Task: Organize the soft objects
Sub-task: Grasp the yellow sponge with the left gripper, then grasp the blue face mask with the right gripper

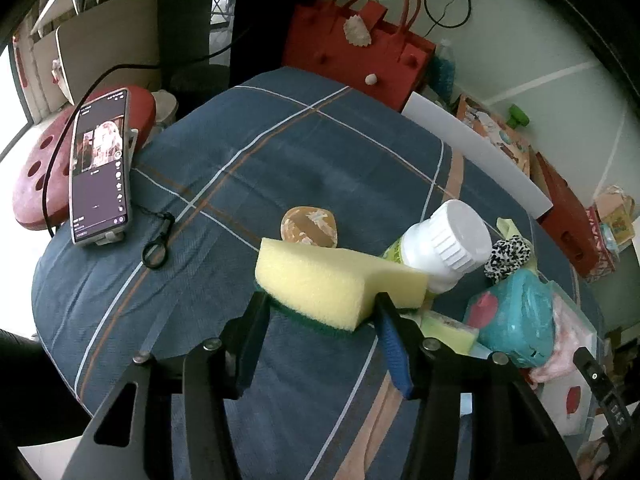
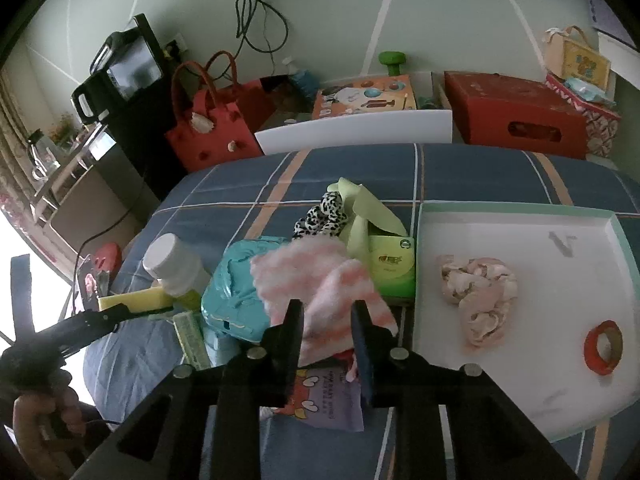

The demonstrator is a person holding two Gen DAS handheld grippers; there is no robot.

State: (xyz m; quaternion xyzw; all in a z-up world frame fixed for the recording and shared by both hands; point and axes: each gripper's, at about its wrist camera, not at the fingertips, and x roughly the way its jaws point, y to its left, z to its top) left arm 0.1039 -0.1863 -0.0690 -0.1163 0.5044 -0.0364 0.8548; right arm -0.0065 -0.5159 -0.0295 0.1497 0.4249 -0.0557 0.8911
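A yellow sponge with a green scouring underside sits crosswise between the fingers of my left gripper, whose pads press its two sides; it is held just above the blue checked cloth. That sponge also shows at the left of the right wrist view. My right gripper stands slightly open with a pink and white striped fluffy cloth lying between its fingers, draped over a teal pouch. A crumpled pale pink cloth lies in the white tray.
A white-capped bottle, a leopard scrunchie, a green packet and a purple booklet crowd the pile. A red tape roll lies in the tray. A phone and a round brown object lie on the cloth.
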